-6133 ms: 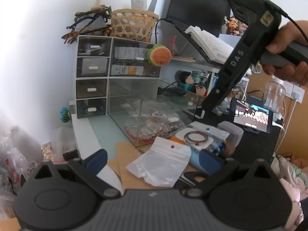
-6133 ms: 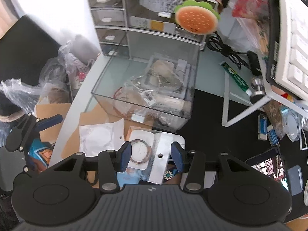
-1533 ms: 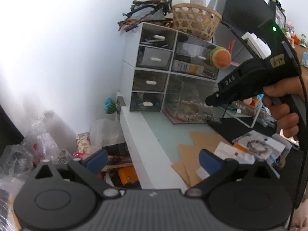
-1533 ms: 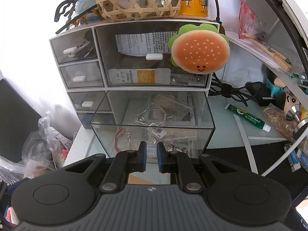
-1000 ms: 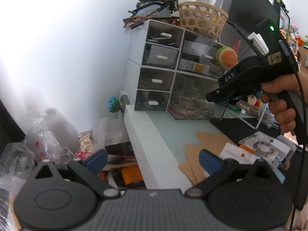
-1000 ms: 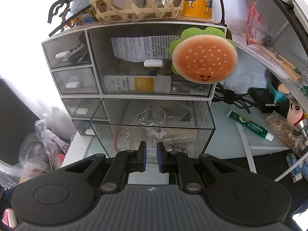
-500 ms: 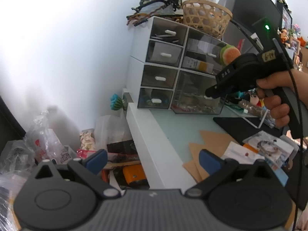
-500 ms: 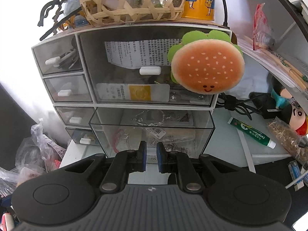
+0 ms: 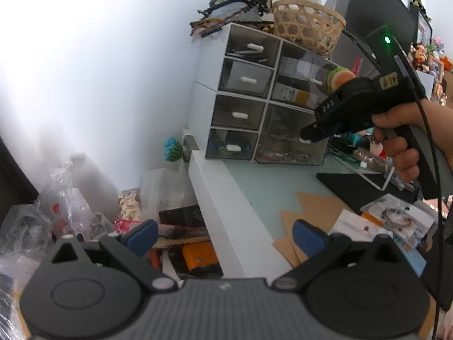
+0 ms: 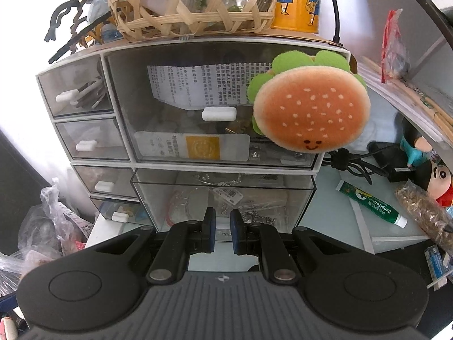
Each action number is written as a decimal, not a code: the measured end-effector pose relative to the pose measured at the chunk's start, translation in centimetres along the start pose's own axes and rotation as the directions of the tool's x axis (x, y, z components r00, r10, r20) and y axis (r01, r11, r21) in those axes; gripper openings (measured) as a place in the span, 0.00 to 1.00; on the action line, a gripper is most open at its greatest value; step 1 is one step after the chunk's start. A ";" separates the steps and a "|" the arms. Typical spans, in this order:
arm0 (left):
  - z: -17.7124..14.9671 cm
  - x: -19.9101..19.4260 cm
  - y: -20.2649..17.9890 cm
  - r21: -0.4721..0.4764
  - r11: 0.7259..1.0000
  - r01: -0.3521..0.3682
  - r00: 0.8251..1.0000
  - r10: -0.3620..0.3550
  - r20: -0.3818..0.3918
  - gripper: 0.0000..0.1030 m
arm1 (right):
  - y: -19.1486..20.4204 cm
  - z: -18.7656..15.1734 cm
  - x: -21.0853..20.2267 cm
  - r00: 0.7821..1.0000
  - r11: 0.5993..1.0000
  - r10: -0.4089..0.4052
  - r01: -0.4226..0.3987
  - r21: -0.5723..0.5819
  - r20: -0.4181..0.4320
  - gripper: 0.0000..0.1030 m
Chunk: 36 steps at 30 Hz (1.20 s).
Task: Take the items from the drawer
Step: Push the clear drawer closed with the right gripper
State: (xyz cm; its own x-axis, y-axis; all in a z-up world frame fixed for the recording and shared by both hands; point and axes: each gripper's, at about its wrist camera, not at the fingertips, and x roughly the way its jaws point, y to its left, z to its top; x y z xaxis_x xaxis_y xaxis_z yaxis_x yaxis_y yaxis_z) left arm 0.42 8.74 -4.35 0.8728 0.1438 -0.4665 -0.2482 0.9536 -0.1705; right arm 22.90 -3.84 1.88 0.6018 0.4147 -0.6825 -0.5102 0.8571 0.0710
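A white organiser with clear drawers (image 10: 175,130) stands on the desk. Its large lower drawer (image 10: 223,195), holding jewellery and tags, sticks out only slightly from the cabinet. My right gripper (image 10: 222,233) is shut on this drawer's front handle; in the left wrist view its tip (image 9: 307,136) touches the drawer front (image 9: 286,141). My left gripper (image 9: 223,238) is open and empty, held back over the desk's left edge. Bagged items (image 9: 393,221) lie on brown card on the desk.
A burger plush (image 10: 308,113) hangs in front of the upper large drawer. A wicker basket (image 10: 187,2) and yellow tin sit on top. A toothpaste tube (image 10: 371,204), cables and figurines lie to the right. Plastic bags (image 9: 42,212) and clutter lie left of the desk.
The right gripper, shut on the handle, has pushed the lower drawer from far out to nearly in. The left gripper has drawn back and to the left.
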 end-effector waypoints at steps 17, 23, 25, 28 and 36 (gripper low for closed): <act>-0.1 0.1 0.2 -0.005 1.000 0.002 1.000 -0.002 -0.003 1.00 | -0.1 0.4 0.8 1.000 1.000 -0.006 0.006 0.016 0.014 0.13; -0.2 0.3 0.3 -0.004 1.000 0.003 1.000 -0.003 -0.004 1.00 | -0.2 0.4 0.9 1.000 0.999 -0.008 0.007 0.031 0.018 0.13; -0.2 0.5 0.3 -0.003 1.000 0.003 1.000 -0.003 -0.007 1.00 | -0.2 0.3 0.9 1.000 0.999 -0.013 0.012 0.048 0.020 0.13; -0.2 0.6 0.3 -0.001 1.000 0.000 1.000 0.000 -0.009 1.00 | -0.2 0.2 0.6 1.000 0.997 -0.005 0.004 0.078 0.022 0.13; 0.0 -0.3 -0.1 0.006 1.000 0.005 1.000 -0.005 0.006 1.00 | 0.7 -0.5 -1.3 0.999 0.996 0.032 -0.035 0.082 0.038 0.13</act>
State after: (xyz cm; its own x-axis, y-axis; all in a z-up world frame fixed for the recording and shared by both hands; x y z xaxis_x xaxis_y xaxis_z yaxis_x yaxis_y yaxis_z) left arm 0.18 8.63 -4.22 0.8765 0.1402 -0.4605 -0.2411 0.9559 -0.1677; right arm 21.43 -3.88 2.39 0.6083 0.4534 -0.6514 -0.4786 0.8643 0.1546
